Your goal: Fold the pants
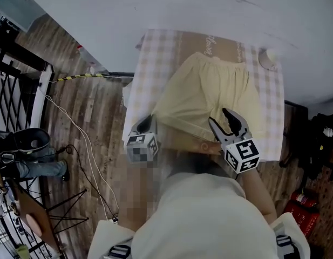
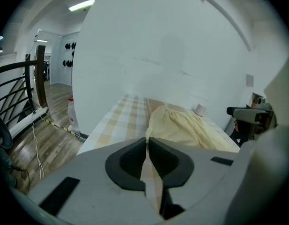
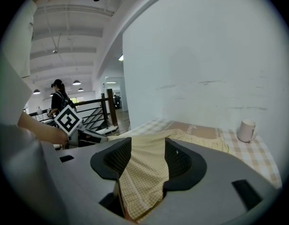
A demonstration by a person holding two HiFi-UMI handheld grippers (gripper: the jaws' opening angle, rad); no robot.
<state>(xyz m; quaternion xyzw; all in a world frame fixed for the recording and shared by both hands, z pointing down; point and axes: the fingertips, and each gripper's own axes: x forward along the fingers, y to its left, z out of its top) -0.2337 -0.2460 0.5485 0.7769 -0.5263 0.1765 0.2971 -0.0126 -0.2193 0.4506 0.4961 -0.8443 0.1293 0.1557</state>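
Note:
Pale yellow checked pants (image 1: 209, 90) lie spread on a table with a checked cloth (image 1: 155, 53), waistband toward the wall. My left gripper (image 1: 150, 118) is at the pants' near left corner and is shut on the fabric edge there, lifted a little off the table. In the left gripper view the jaws (image 2: 147, 139) are nearly together, with the pants (image 2: 191, 130) starting at their tips. My right gripper (image 1: 219, 116) is over the near right part. Its jaws (image 3: 148, 144) stand wide apart, with pants fabric (image 3: 146, 172) lying between them.
A white mug (image 1: 269, 58) stands at the table's far right corner by the white wall. Left of the table are a black railing (image 1: 15, 90), a cable on the wood floor (image 1: 85, 144) and a seated person (image 1: 26, 150). A red extinguisher (image 1: 298, 201) sits at the right.

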